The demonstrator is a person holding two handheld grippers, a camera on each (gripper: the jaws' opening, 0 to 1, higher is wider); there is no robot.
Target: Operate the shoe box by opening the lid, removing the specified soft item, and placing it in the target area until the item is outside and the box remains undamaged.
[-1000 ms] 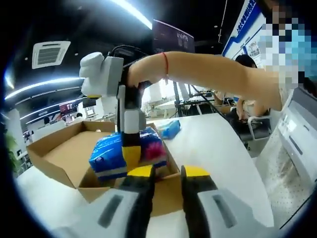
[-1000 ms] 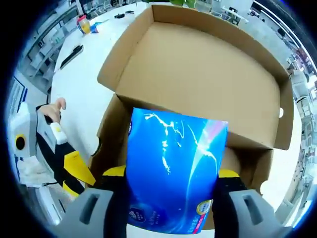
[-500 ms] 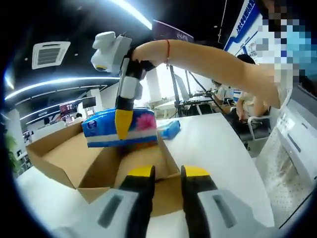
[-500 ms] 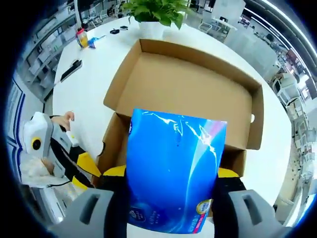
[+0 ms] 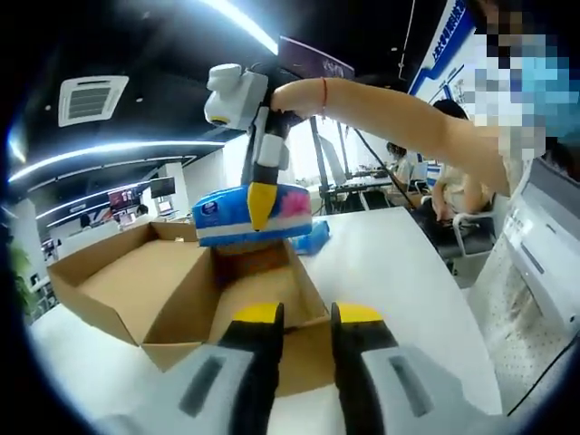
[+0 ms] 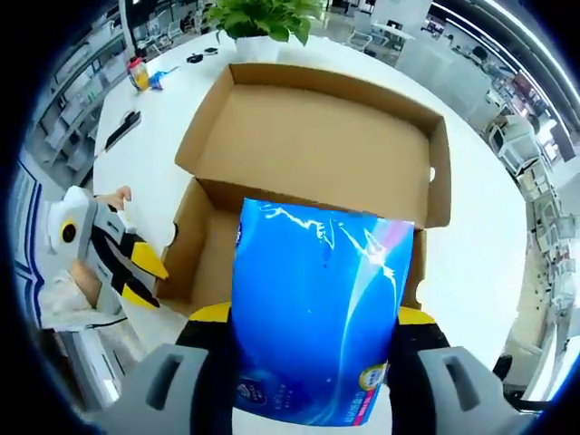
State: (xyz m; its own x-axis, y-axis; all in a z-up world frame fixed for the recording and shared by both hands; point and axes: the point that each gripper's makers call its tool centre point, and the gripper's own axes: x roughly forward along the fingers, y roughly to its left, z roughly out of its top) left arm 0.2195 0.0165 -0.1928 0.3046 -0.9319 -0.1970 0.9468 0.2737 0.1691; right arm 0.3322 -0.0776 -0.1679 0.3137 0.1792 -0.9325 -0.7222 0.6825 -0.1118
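One blue tissue pack (image 6: 313, 313), clamped by the right gripper (image 6: 308, 362), hangs above the open shoe box (image 6: 308, 154).

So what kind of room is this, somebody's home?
Probably not; it looks like an open-plan office or lab. There is a ceiling air-conditioning unit and strip lights overhead, a big white table, and rows of desks beyond it.
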